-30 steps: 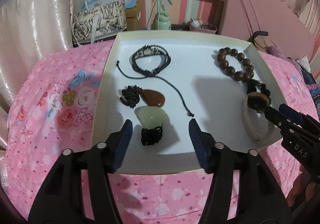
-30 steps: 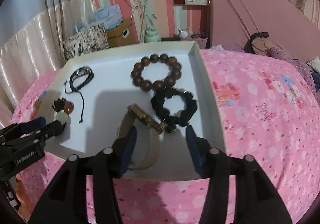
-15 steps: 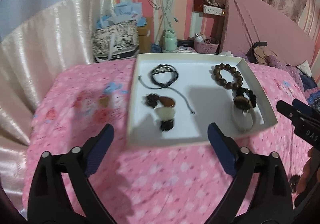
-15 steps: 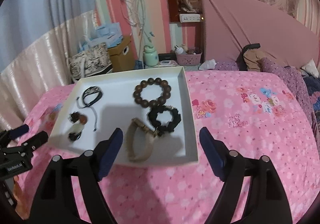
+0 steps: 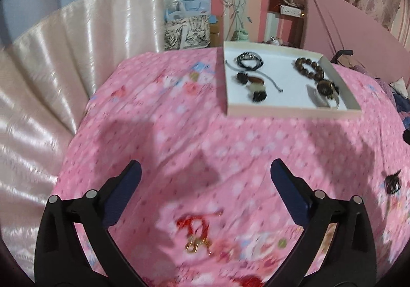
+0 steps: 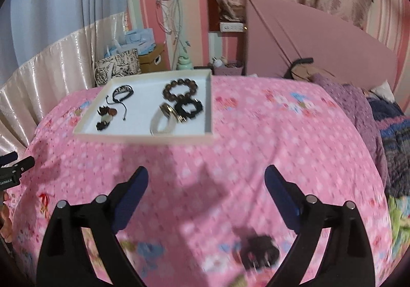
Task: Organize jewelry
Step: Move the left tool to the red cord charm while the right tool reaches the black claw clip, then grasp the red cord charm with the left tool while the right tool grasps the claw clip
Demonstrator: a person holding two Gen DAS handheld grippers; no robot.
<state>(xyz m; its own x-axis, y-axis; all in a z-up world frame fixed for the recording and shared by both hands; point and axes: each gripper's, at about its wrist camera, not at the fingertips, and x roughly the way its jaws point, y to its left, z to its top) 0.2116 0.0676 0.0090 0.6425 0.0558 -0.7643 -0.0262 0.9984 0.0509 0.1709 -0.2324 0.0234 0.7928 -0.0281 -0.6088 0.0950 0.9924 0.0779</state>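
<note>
My left gripper (image 5: 205, 176) hangs spread wide over the pink bedspread (image 5: 179, 138), gripping nothing; a blurred red-and-gold trinket (image 5: 197, 233) lies just under it. My right gripper (image 6: 206, 179) is equally wide apart, a dark blurred piece (image 6: 258, 251) below it. Farther off, the white tray (image 6: 143, 136) holds the wooden bead bracelet (image 6: 180, 89), black bracelet (image 6: 191, 108) and cord necklace (image 6: 123, 92).
</note>
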